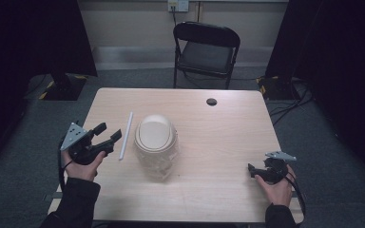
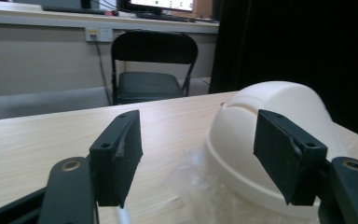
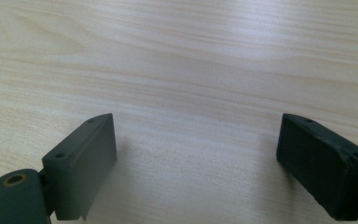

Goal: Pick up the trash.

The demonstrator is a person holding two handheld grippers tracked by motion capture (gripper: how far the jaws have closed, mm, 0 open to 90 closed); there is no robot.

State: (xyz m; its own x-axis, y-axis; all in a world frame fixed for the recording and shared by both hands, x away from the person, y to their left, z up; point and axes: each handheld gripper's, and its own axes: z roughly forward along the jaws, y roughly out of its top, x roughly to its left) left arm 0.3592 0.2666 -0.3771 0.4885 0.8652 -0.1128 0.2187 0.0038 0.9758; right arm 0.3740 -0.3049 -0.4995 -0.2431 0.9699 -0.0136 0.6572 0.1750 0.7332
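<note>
Both grippers are black: the left gripper (image 1: 108, 134) carries a grey three-cornered plate, as does the right gripper (image 1: 250, 170). Screw holes mark the jaws. Dark sleeves cover the person's forearms.

Overhead forward-down; gripper cameras close over table (image 1: 218, 142)

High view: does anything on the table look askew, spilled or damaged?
Nothing stands out. The cream swing-lid bin stands upright with a clear liner, and the white stick lies flat beside it, apart. Nothing looks spilled or broken.
</note>
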